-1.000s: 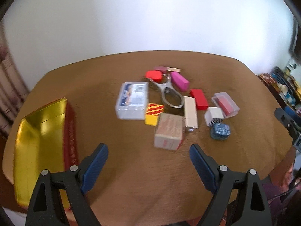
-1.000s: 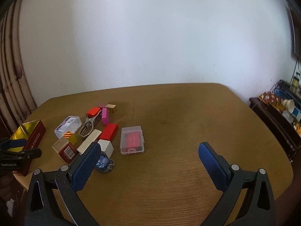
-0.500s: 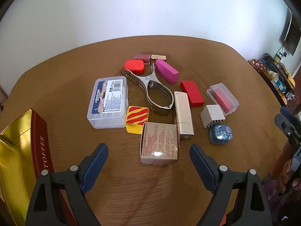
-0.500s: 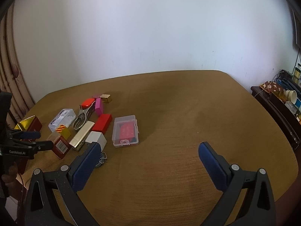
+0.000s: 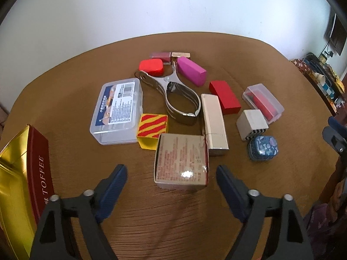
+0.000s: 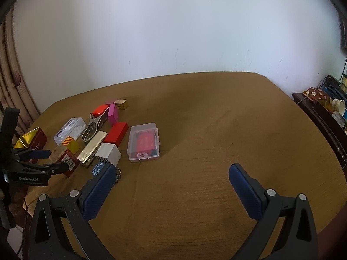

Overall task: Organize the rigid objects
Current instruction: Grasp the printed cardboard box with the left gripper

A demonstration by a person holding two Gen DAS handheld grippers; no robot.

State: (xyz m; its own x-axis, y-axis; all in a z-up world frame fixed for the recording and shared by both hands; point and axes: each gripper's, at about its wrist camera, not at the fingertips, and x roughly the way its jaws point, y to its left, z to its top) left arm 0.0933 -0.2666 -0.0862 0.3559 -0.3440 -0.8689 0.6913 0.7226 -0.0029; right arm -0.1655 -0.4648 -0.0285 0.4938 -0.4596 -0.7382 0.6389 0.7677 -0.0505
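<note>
Left tongs: the left gripper (image 5: 170,174) has its jaws wide and closing; the cardboard box (image 5: 181,161) lies between the blue pads, which do not press on it.
Right tongs: the right gripper (image 6: 171,181) stands wide apart over bare table (image 6: 216,130), holding and touching nothing.
Box seen from the right: the same box shows a red side, level with the left gripper's (image 6: 46,159) fingertips.
Beyond the left tongs: one striped yellow-and-red block (image 5: 153,127), one clear case with a printed label (image 5: 118,110), one metal tool (image 5: 175,96), one long cream box (image 5: 213,120).
Further out: one flat red block (image 5: 224,97), one magenta block (image 5: 192,73), one rounded red piece (image 5: 151,67), one dark red piece (image 5: 161,56), one small gold cube (image 5: 181,54).
Right of the left tongs: one white cube with striped base (image 5: 251,124), one blue patterned piece (image 5: 263,147), one clear case holding something red (image 5: 263,103).
Left of the left tongs: one open tin (image 5: 41,164), gold inside, red wall reading TOFFEE.
Cut off: the tin runs past the picture's edge.
Hard to make out: the label's print; the blue piece is half hidden behind the right gripper's finger, a small chain showing beside it.
</note>
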